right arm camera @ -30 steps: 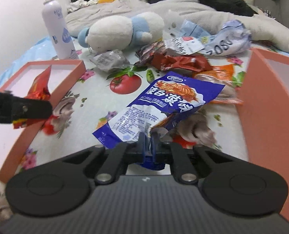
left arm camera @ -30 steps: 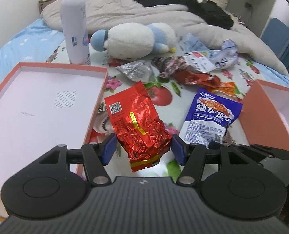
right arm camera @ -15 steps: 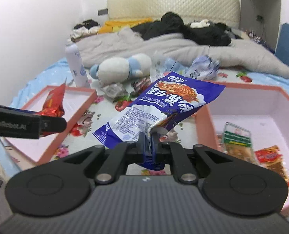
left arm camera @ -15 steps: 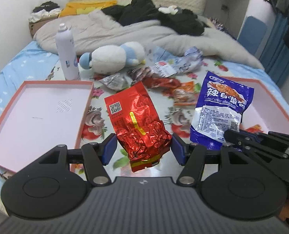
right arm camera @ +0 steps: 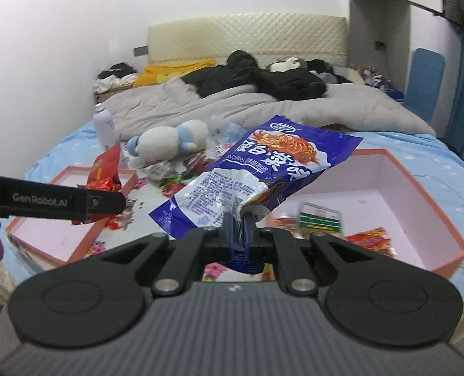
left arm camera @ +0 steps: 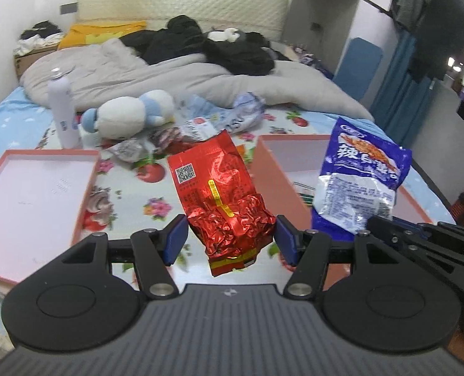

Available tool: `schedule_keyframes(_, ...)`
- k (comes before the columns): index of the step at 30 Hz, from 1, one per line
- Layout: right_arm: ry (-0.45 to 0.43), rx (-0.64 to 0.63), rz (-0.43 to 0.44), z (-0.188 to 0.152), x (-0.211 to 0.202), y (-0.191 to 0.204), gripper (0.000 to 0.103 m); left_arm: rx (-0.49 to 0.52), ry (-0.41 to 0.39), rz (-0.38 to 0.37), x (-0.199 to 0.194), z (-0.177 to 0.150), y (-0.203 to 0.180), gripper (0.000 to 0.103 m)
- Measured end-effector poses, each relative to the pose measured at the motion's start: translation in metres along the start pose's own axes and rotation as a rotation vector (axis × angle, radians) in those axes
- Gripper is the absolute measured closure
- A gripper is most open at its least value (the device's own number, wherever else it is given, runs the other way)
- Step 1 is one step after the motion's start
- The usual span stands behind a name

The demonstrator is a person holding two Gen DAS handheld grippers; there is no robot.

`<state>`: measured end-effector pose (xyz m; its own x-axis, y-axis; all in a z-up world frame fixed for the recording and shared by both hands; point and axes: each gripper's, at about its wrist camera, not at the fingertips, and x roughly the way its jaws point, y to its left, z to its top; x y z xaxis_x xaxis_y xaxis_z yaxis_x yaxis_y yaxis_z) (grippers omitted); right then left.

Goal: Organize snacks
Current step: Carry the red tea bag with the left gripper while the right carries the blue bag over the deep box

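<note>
A crinkled red foil packet (left arm camera: 216,188) hangs in the air above the bed, and my left gripper (left arm camera: 231,239) is shut on its lower end, blue pads against both sides. My right gripper (right arm camera: 239,228) is shut on the bottom edge of a blue and white noodle-snack bag (right arm camera: 263,169), which slants up to the right over the bed. In the left wrist view that blue bag (left arm camera: 360,181) hangs at the right. The right wrist view shows the red packet (right arm camera: 105,169) at the left, behind the left gripper's black finger (right arm camera: 106,202).
A shallow pink box with an orange rim (left arm camera: 88,194) lies on the left; a deeper one (right arm camera: 388,194) on the right holds a green-labelled pack (right arm camera: 319,222) and a red pack (right arm camera: 369,238). Between them lie loose snack wrappers (left arm camera: 169,138), a plush toy (left arm camera: 128,116) and a white spray can (left arm camera: 63,109). Behind is a grey quilt (left arm camera: 157,75).
Both grippers have risen and drawn back from the bed, each carrying its packet. The bed and both boxes look smaller and farther. The grips have not changed.
</note>
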<state>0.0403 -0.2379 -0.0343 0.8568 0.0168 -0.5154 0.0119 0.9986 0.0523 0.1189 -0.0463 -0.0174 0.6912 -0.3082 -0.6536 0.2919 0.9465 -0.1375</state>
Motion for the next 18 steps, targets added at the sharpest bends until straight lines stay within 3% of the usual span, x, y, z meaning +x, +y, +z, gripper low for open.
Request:
schedule_keyframes(7, 0.013, 0.088, -0.093, -0.006, -0.007, -0.049, 0.094, 0.028, 0.024, -0.064, 0.022, 0.009, -0.040, 0.037)
schedule_keyframes(18, 0.041, 0.168, -0.149, 0.004, 0.036, -0.121, 0.094, 0.104, 0.054, -0.121, 0.105, 0.057, -0.113, 0.037)
